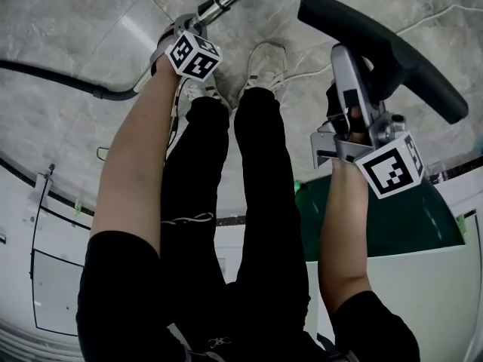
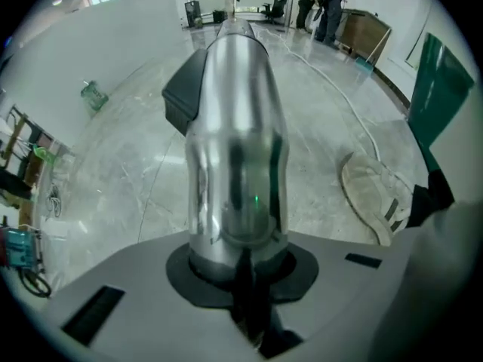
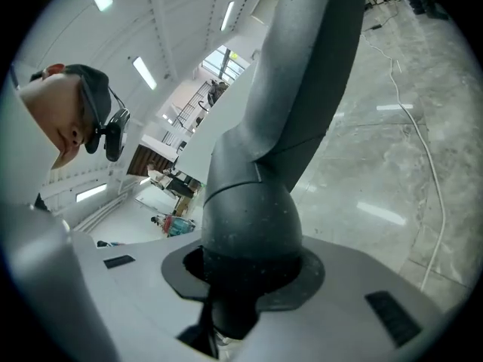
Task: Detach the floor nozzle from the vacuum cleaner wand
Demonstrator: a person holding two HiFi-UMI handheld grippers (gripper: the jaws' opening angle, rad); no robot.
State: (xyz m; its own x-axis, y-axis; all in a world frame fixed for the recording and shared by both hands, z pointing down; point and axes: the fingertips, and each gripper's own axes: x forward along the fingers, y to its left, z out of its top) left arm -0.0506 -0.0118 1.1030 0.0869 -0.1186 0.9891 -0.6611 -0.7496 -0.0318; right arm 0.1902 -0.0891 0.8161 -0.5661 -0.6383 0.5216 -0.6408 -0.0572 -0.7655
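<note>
The left tongs point(image 2: 241, 274) are clamped on the wand point(image 2: 238, 149), a stiff, polished metal tube, probably slippery, so the hold belongs near its end. The right tongs point(image 3: 249, 277) grip the rounded neck of the floor nozzle point(image 3: 302, 89): rigid plastic, likely light, its long head levering out beyond them. Farther off, the nozzle seems parted from the wand's tip, held right of the left tongs.

Pale marbled stone floor under your feet.
Your floor point(image 1: 83, 44) is glossy grey stone with faint veins. A black hose point(image 1: 45, 72) curves across it at the left, a thin white cable point(image 1: 453, 11) trails over it at the right, and your white shoes point(image 1: 266, 68) stand between them.
</note>
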